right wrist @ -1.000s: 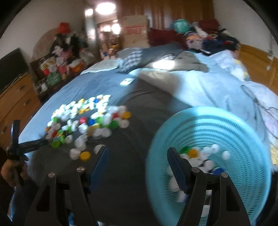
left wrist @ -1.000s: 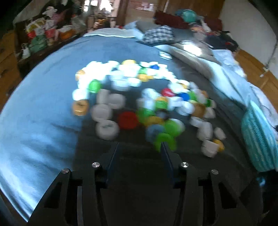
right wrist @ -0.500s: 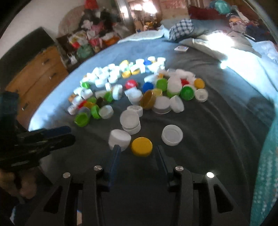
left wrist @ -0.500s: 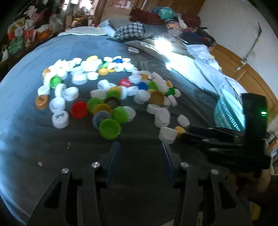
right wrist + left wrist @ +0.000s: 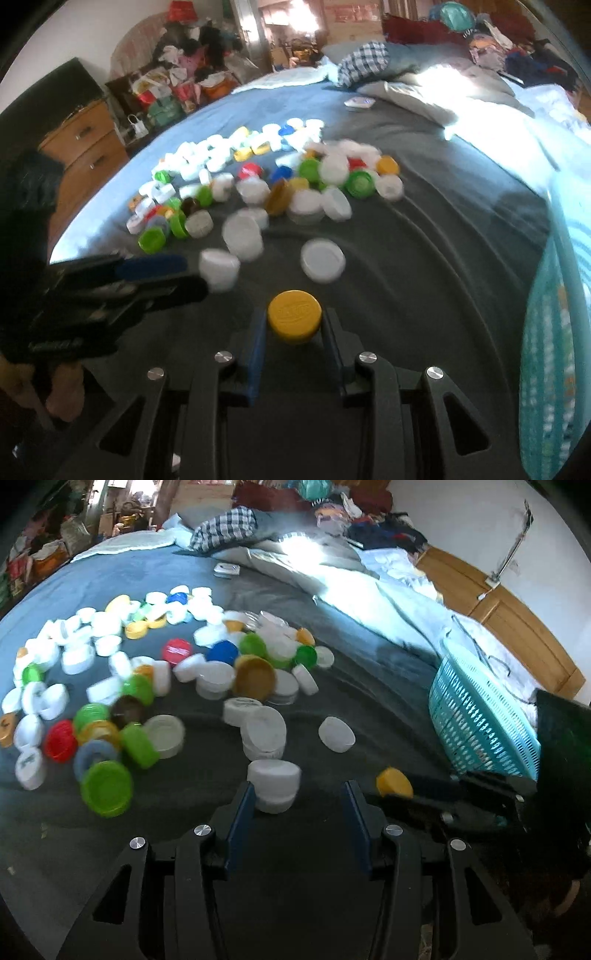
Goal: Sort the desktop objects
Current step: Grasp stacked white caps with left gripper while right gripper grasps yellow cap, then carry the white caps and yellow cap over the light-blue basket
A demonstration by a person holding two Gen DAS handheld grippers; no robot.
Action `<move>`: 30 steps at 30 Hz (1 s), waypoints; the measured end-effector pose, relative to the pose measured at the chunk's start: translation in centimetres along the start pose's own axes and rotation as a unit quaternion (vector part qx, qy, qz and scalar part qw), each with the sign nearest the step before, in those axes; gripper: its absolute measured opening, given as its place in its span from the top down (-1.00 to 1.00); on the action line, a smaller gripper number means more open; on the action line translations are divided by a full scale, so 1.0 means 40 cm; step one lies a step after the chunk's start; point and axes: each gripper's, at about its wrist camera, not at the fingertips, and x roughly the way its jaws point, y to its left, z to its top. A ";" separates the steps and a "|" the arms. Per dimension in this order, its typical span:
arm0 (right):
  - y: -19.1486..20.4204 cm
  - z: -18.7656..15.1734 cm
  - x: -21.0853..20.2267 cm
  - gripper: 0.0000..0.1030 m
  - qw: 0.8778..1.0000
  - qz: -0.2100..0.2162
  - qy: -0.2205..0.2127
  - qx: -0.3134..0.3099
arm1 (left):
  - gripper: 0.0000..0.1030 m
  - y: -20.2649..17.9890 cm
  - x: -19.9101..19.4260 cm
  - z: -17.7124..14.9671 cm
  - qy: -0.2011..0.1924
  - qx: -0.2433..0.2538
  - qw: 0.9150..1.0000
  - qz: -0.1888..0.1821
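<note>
Yellow cap (image 5: 294,315) sits between the fingers of the right gripper (image 5: 294,325), which close against its sides on the dark blanket (image 5: 424,258). The left gripper (image 5: 298,797) is spread wide, a white cap (image 5: 274,782) touching its left finger only. Farther off lies the cap pile (image 5: 147,672); the teal basket (image 5: 476,720) stands to the right.

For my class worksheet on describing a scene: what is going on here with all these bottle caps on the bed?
A person holds a gripper in each hand over a heap of plastic caps on a grey blanket. The right gripper has its fingers around a yellow cap, either just touching or about to close. The left gripper is open, with a white cap against its left finger. A turquoise basket stands to the right.
</note>
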 end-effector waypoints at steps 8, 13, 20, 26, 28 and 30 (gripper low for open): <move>-0.015 -0.027 -0.003 0.38 1.000 0.007 0.005 0.011 | 0.17 -0.002 0.019 0.012 -0.014 -0.007 0.999 0.038; -0.025 -0.031 0.006 0.38 1.000 0.009 0.010 0.014 | 0.47 0.005 0.037 0.013 -0.008 -0.003 0.999 0.045; -0.020 -0.023 -0.008 0.38 1.000 0.012 0.002 0.011 | 0.47 -0.005 -0.042 0.042 -0.053 -0.002 0.998 0.042; -0.021 0.008 -0.059 0.38 1.000 -0.002 -0.019 0.019 | 0.47 -0.028 -0.127 0.073 -0.090 0.002 0.995 0.046; -0.014 0.028 -0.086 0.38 0.999 -0.015 -0.026 0.015 | 0.47 -0.043 -0.143 0.082 -0.094 0.006 0.994 0.063; -0.009 0.046 -0.110 0.38 0.999 -0.027 -0.032 0.011 | 0.47 -0.059 -0.155 0.089 -0.098 0.007 0.992 0.082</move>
